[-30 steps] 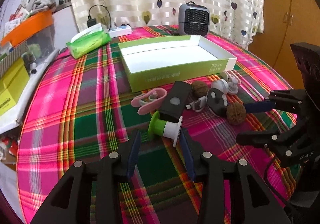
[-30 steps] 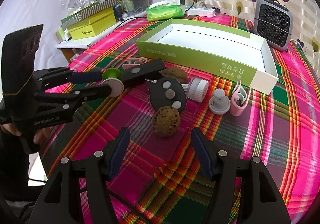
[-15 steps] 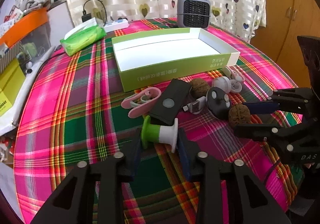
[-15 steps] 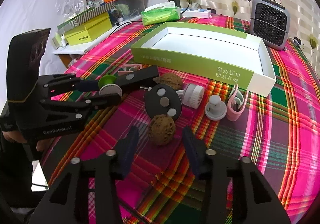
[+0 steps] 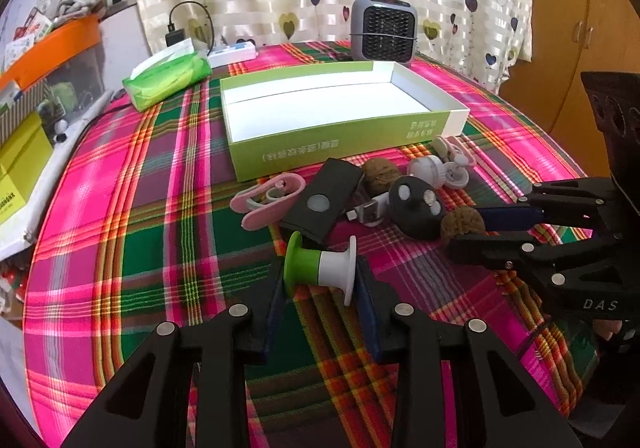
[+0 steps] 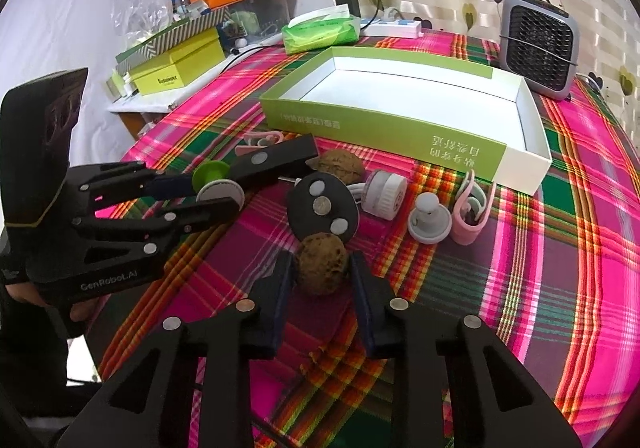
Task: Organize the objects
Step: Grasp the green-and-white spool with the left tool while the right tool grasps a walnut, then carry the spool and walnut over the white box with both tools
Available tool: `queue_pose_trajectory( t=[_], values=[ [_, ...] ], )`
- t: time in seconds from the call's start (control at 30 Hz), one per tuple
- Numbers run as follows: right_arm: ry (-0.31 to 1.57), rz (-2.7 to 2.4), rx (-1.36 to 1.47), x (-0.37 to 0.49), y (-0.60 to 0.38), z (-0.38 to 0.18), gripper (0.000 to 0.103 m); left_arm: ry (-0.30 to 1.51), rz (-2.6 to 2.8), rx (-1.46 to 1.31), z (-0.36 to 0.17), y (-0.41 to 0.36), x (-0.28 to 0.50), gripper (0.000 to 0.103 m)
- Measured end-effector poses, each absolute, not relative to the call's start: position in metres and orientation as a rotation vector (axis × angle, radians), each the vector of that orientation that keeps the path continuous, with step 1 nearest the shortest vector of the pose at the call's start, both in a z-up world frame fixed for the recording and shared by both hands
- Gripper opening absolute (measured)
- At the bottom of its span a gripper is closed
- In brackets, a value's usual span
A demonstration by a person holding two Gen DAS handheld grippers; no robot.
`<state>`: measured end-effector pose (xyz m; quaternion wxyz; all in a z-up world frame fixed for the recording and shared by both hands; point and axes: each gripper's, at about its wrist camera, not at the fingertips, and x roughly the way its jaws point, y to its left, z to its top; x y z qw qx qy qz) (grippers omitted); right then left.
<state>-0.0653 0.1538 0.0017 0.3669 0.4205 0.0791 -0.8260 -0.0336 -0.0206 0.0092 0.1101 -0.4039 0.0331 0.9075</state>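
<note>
Crowded just behind the walnut (image 6: 320, 268): black oval disc (image 6: 322, 203), touching it; beyond, white cap (image 6: 384, 191), pink clip (image 6: 470, 209), black bar (image 6: 276, 159). Green box (image 6: 400, 127) farther back, holding nothing. Since 1 second ago, both tools narrowed. Left gripper (image 5: 320, 284) now pinching green-and-white spool (image 5: 320, 268) at both ends. Right gripper (image 6: 320, 272) closing, walnut between blue pads, contact unclear.
</note>
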Motion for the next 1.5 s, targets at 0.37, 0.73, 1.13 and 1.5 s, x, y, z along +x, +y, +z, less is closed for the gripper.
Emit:
queue_pose_trajectory(
  t=[0.37,0.73,1.13,1.5],
  values=[
    [0.184,-2.128,1.04,-0.062,0.161,0.011,0.03,0.051,2.708,-1.103,0.028,-0.012,-0.024,0.03],
    [0.158,-2.152,0.998,-0.076,0.169,0.026,0.03,0.01,2.735,-1.067,0.039,-0.001,-0.043,0.03],
    [0.151,-2.19,0.969,-0.103,0.169,0.038,0.03,0.001,2.768,-1.031,0.054,0.009,-0.077,0.031],
    [0.139,-2.221,0.962,-0.131,0.167,0.044,0.03,-0.035,2.776,-1.049,0.055,0.014,-0.115,0.031]
  ],
)
